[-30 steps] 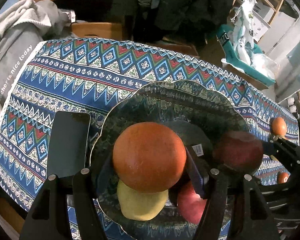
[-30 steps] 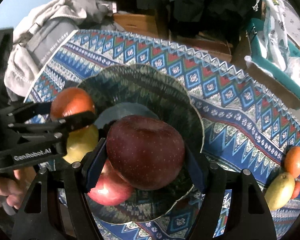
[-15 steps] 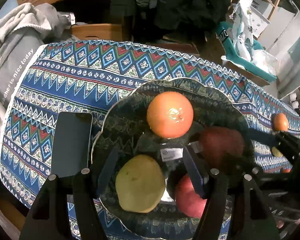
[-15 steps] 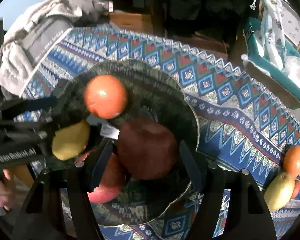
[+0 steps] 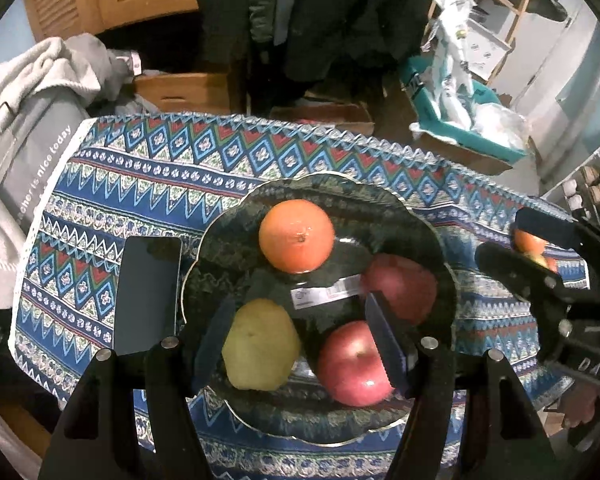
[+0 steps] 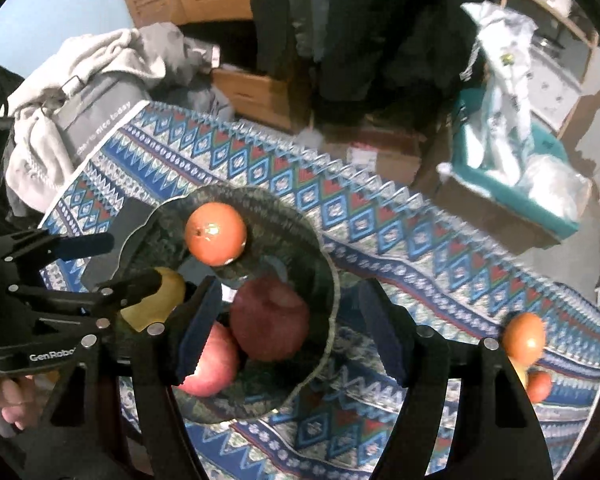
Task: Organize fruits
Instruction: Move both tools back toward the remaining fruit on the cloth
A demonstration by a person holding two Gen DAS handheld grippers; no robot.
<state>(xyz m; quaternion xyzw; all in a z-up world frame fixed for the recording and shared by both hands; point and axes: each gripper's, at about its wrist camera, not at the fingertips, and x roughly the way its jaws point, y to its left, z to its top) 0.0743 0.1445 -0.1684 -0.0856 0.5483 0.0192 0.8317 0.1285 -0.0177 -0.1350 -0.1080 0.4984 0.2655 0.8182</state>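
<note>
Orange [image 5: 297, 236] and dark apple [image 6: 271, 320], released a second ago, lie in the plate [image 5: 428, 216] ahead of both wide-open, empty grippers, left gripper [image 5: 300, 344] and right gripper [image 6: 288, 332].

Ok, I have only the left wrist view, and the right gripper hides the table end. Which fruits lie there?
Observer: An orange lies on the tablecloth, with a smaller red fruit close beside it.
Operator: And does the right gripper hold something?
Observer: No. The right gripper is open, and the dark red apple lies in the plate, free of both pads.
</note>
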